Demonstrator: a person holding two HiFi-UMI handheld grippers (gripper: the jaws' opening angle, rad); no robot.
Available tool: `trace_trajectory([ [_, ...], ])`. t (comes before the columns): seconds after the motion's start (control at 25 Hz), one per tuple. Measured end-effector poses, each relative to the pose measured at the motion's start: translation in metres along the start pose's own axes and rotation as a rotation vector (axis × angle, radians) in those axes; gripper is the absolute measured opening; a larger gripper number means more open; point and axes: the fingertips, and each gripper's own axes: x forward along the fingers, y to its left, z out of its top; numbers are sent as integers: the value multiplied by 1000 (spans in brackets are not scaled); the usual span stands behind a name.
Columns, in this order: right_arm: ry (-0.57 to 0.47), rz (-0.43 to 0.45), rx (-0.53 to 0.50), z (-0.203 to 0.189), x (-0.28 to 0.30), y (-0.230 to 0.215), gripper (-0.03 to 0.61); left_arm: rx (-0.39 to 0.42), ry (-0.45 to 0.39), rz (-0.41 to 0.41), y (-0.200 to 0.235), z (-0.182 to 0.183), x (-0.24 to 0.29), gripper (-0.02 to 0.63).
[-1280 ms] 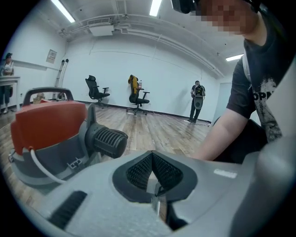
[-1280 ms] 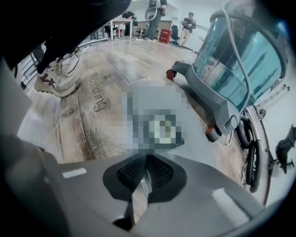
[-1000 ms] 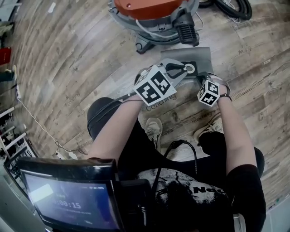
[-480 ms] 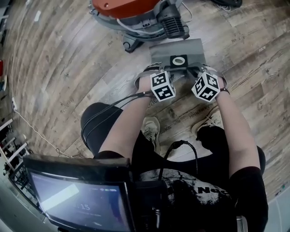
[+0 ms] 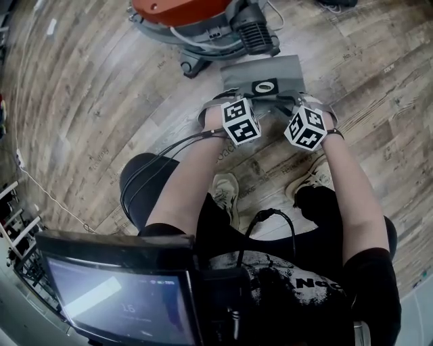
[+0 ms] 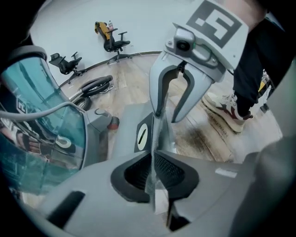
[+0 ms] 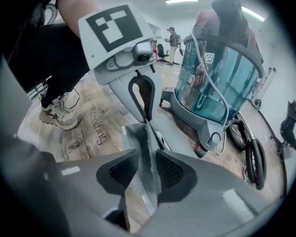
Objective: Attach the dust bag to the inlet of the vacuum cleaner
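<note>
While the dust bag (image 5: 270, 69) lies flat on the plank floor (image 5: 101, 108), just beside the base of the vacuum cleaner (image 5: 196, 17), note that its black collar (image 5: 265, 86) with the white ring faces up, close to the edge nearest you.

Left gripper (image 6: 152, 173): it meets that near edge to the left of the collar. Its jaws have just been closing and now stand pinched on the thin grey sheet of the dust bag, with a pad pressing on each side.

Right gripper (image 7: 147, 172): it meets the same edge to the right of the collar. Its jaws have just been opening. A raised fold of the dust bag stands between the pads, but the pads are apart and do not clamp it.

Both grippers point steeply down, close beside each other, with their marker cubes toward you.

The vacuum cleaner carries a red lid over a clear teal tank. A black hose (image 7: 249, 157) lies coiled on the floor at its far side. Your shoes (image 5: 230, 192) are planted on the floor behind the grippers. Office chairs (image 6: 69, 62) stand well apart, near the wall.
</note>
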Motion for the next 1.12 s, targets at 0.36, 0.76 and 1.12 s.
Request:
trace_trajectory([
  [0.36,41,-176,-129,14,-14,-24,149,17,-27,7,17,14,-20,28],
  [0.76,144,-202,-237,0,-7,-22,158,76,-41,-9,4,20,-30,28],
  [1.12,200,-162,-293,3,-24,-29,28,93,-79,-25,3,33,-47,26],
])
